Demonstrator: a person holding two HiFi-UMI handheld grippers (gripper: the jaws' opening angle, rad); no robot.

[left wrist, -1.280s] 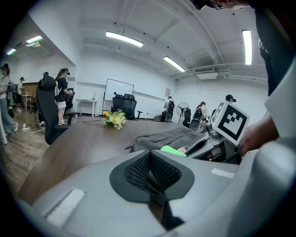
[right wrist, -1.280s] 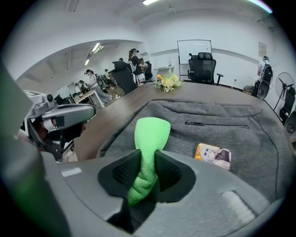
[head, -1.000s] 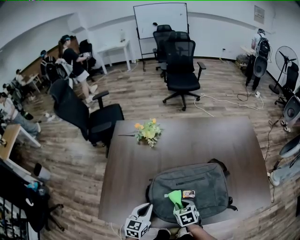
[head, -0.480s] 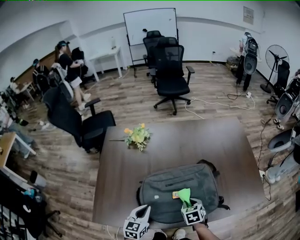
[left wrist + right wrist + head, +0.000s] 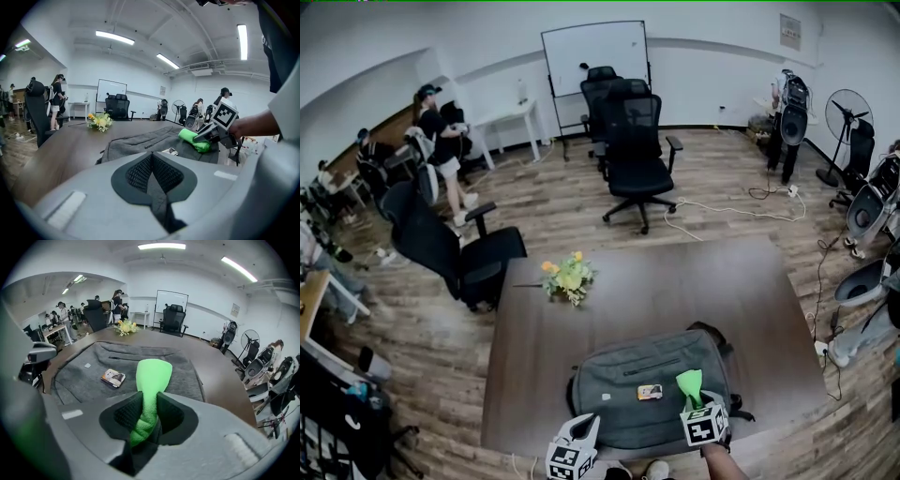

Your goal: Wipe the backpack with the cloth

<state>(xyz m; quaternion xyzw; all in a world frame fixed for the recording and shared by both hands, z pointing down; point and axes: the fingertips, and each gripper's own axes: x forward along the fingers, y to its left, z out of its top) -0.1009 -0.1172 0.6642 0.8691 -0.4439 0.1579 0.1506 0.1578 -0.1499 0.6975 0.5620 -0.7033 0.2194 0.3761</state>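
A grey backpack (image 5: 652,389) lies flat on the near part of the brown table (image 5: 675,281). A small card (image 5: 650,392) rests on top of it. My right gripper (image 5: 694,398) is shut on a green cloth (image 5: 689,382), which lies on the backpack's right side; the cloth (image 5: 152,376) sticks out forward past the jaws onto the grey fabric (image 5: 93,376). My left gripper (image 5: 578,438) sits at the backpack's near left edge, shut with nothing in it. In the left gripper view the backpack (image 5: 140,143) and cloth (image 5: 194,139) lie ahead.
A bunch of yellow flowers (image 5: 565,277) lies at the table's far left. Black office chairs (image 5: 450,248) stand left of the table and beyond it (image 5: 633,155). Fans (image 5: 848,122) and cables are at the right. People sit and stand at the far left.
My right gripper has slid the green cloth rightward across the backpack, uncovering the small card. The left gripper has stayed near the backpack's front left edge.
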